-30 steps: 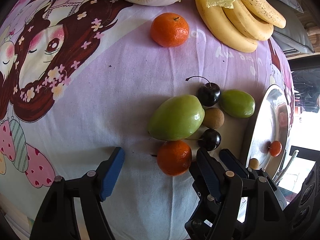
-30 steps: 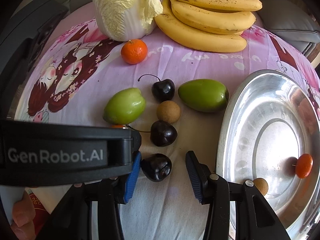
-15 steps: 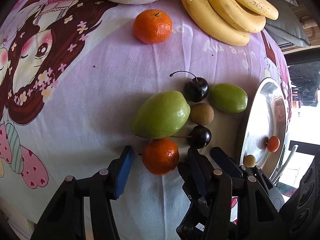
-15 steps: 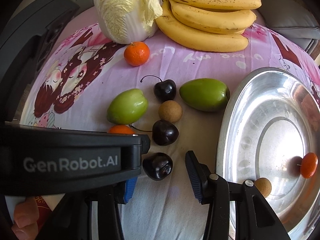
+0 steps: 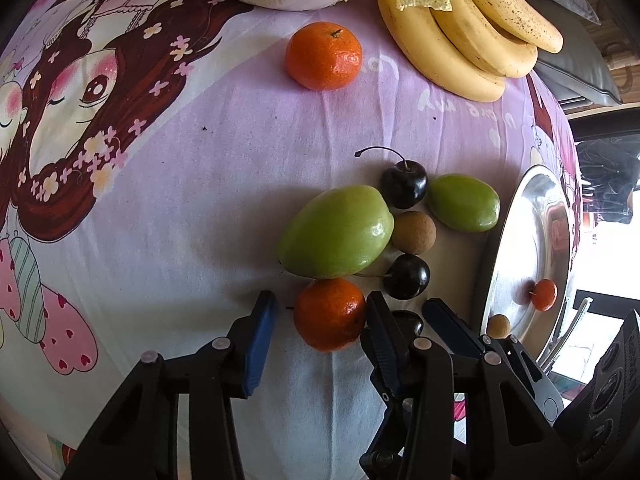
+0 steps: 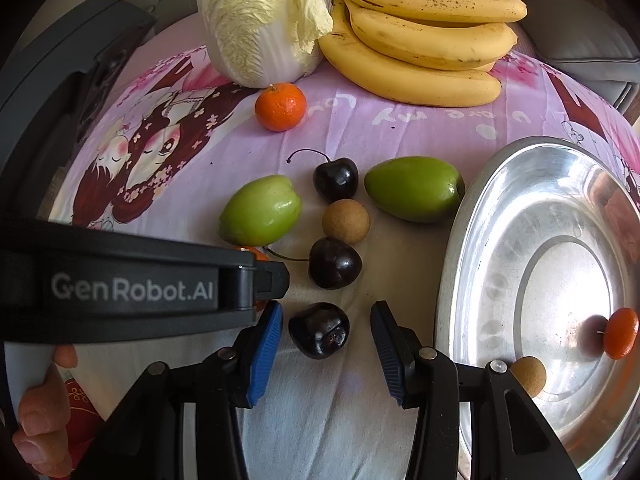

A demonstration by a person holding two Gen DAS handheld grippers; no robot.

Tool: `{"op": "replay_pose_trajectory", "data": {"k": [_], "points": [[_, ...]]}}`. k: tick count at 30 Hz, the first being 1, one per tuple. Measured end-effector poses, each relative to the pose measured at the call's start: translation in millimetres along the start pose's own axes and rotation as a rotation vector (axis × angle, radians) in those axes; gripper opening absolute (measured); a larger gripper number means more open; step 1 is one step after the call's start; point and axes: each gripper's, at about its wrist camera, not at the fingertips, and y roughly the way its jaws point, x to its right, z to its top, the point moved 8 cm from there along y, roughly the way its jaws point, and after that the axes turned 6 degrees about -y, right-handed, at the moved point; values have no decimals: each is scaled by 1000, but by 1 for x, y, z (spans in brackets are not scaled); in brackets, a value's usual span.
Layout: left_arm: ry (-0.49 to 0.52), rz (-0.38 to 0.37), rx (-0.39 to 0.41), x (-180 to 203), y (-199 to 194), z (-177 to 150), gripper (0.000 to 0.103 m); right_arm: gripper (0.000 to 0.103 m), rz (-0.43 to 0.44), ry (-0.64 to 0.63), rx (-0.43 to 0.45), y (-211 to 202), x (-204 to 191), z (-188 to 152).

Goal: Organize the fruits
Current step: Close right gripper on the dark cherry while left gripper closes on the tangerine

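Pink cartoon-printed cloth [image 5: 200, 168] covers our surface. Our left gripper [image 5: 316, 322] has just been closing its jaws around a small orange tangerine [image 5: 329, 314] — the right pad touches it, the left pad stands just clear. Our right gripper [image 6: 326, 340] straddles a dark glossy cherry [image 6: 319, 330], jaws apart on both sides. Just right of it lies a round silver metal tray [image 6: 472, 264] — a longan and a small orange fruit already inside.
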Motion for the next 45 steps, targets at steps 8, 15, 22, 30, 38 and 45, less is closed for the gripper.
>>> {"op": "replay_pose_trajectory", "data": {"k": [8,15,22,30,38,45], "points": [[-5,-28,3,1,0,-3,47,43,0,-1,4,-2,3,-2],[-20,-41,-1,-7,2,2,47,33,6,2,2,-3,3,-3],[-11,-26,2,-3,-3,-2,41,33,7,4,8,-7,2,-3],[-22,-18,0,0,-4,-6,37,33,19,4,27,-13,2,-1],[-32,1,3,4,-8,-13,37,33,35,0,44,-20,-1,1],[-49,16,17,6,-15,-19,37,33,45,2,66,-31,0,4]]}}
